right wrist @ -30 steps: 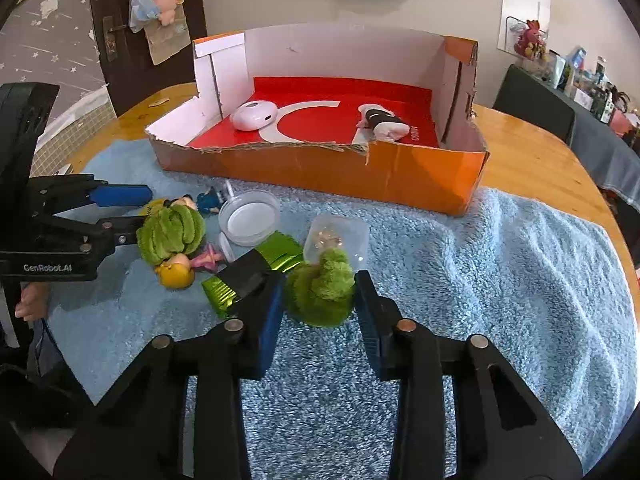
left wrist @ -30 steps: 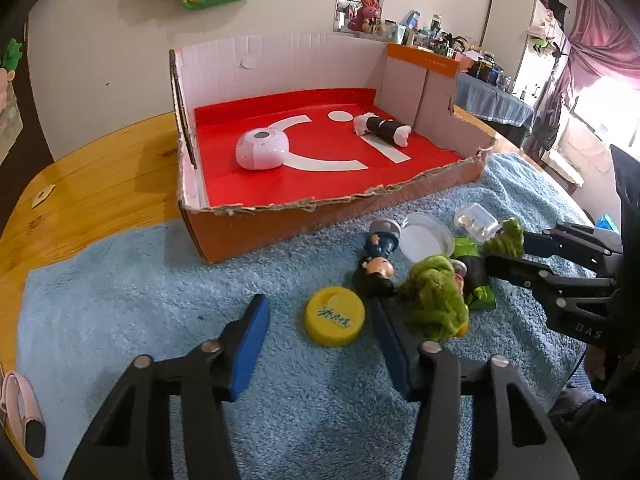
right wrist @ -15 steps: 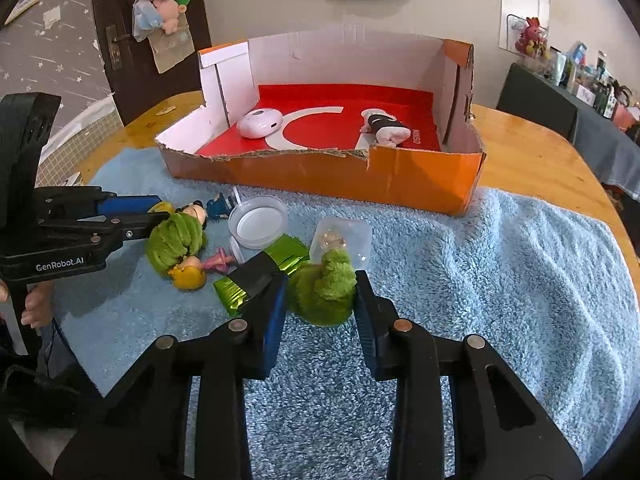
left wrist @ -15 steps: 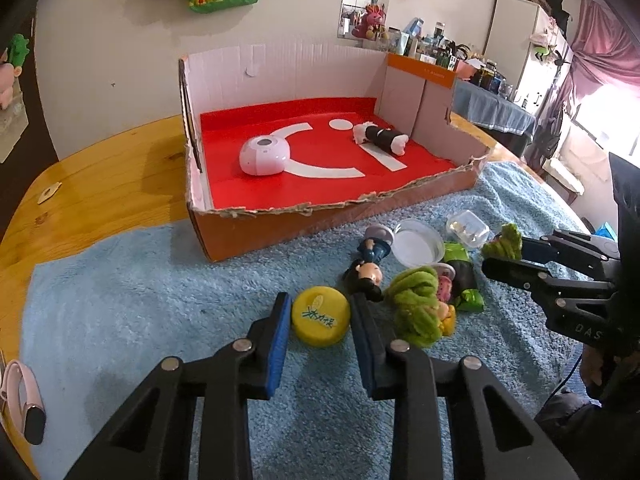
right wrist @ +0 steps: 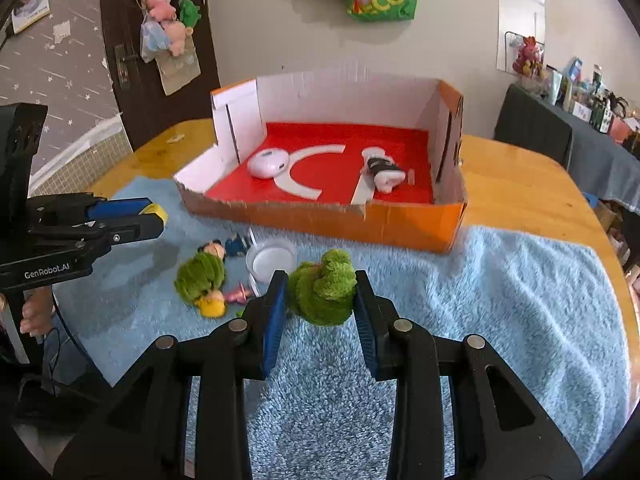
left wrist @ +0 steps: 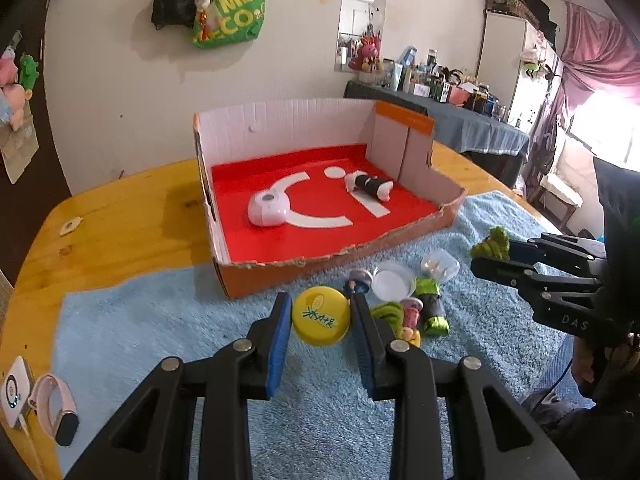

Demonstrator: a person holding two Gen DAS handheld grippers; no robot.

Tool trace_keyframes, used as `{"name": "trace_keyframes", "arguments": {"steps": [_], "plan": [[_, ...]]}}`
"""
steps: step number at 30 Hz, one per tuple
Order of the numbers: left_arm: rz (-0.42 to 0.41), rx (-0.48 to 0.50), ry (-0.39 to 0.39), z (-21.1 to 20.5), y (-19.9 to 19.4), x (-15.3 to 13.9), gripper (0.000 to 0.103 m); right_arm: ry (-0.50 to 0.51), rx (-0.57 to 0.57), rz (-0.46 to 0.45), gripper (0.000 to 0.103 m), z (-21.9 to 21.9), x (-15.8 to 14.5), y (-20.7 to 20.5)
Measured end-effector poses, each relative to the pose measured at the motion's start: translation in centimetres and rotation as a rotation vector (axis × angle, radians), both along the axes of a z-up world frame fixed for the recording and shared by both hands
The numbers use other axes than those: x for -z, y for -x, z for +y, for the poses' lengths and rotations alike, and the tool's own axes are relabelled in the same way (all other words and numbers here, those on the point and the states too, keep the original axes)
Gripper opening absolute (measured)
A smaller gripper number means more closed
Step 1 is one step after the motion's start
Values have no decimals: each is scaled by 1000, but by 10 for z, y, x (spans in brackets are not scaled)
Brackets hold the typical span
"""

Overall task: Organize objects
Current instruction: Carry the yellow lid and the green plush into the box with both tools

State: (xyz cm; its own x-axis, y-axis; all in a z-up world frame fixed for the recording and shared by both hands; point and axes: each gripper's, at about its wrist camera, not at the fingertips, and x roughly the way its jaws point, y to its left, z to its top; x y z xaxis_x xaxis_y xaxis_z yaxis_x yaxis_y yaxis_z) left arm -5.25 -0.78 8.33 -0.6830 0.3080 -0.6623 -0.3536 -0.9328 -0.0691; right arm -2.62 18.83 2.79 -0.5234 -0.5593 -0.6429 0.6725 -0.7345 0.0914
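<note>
The left gripper (left wrist: 320, 320) is clamped on a round yellow plastic lid (left wrist: 320, 315), its blue pads pressing both edges, above the fluffy blue towel (left wrist: 160, 332). The right gripper (right wrist: 320, 300) is clamped on a green plush toy (right wrist: 322, 292), whose lower half sits hidden between the pads. Behind stands the torn orange cardboard box (right wrist: 400, 226), holding a white round gadget (right wrist: 268, 163). Small figures (left wrist: 404, 314) lie partly hidden behind the left gripper's finger.

The left gripper (left wrist: 320, 316) now clamps the yellow lid (left wrist: 320, 315) and lifts it; the right gripper (right wrist: 320, 300) raises the green plush (right wrist: 322, 292) off the towel (right wrist: 500, 300).
</note>
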Motion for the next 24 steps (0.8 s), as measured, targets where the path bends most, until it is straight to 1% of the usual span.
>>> {"name": "trace_keyframes", "arguments": {"steps": [13,24], "plan": [[25,-18,-5,-3,0,-12,31,11,6,17,31,6,-9,4],[40,-32,-5,-5,11,-24,31,19,4,58,31,5,-29,16]]}}
